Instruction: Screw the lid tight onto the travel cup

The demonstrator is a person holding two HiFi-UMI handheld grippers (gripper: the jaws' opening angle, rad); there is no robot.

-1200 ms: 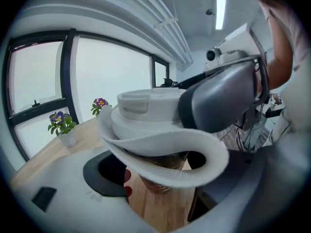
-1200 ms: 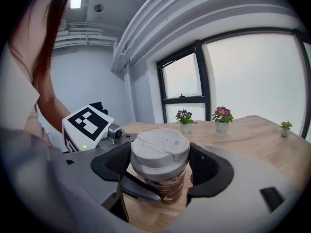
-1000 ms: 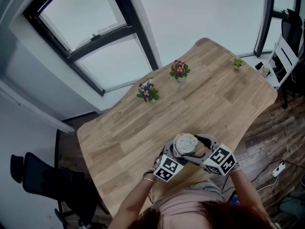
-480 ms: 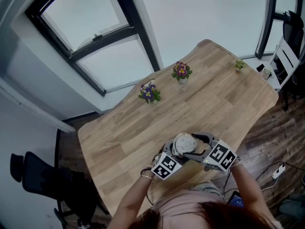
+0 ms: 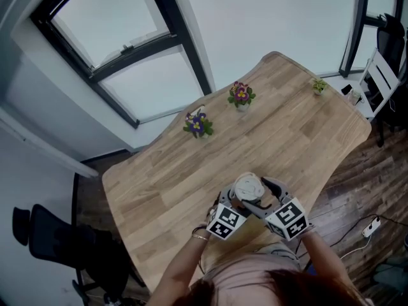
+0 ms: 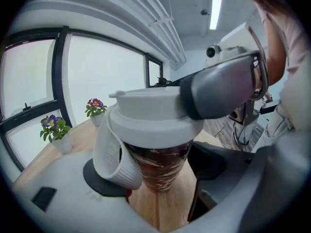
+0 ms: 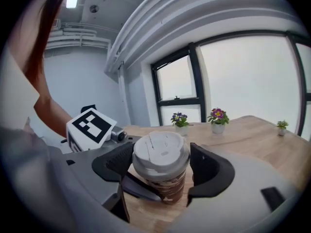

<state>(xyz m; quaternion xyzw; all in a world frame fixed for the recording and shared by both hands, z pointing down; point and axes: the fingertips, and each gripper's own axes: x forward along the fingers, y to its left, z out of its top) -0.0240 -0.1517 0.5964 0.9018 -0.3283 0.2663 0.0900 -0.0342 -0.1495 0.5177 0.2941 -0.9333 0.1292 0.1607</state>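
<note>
The travel cup [image 6: 160, 164], brown-patterned with a white lid [image 5: 247, 187], stands upright near the table's front edge. In the left gripper view a white loop strap [image 6: 116, 154] hangs from the lid [image 6: 150, 115]. My left gripper [image 5: 237, 204] reaches in from the left and is shut on the cup's body below the lid; its pads sit on both sides of the body. My right gripper [image 7: 160, 168] comes from the right at lid height, and its dark pads [image 7: 114, 164] rest against the lid [image 7: 160, 152] on both sides.
The wooden table [image 5: 299, 126] carries two flower pots [image 5: 197, 123] [image 5: 240, 94] near the window side and a tiny plant [image 5: 318, 85] at the far right corner. A dark chair [image 5: 38, 234] stands to the left, cables [image 5: 370, 225] lie on the floor at right.
My right gripper has swung a little toward me and leftward around the lid, and its jaws have drawn in slightly onto it. The left gripper and the cup stay put.
</note>
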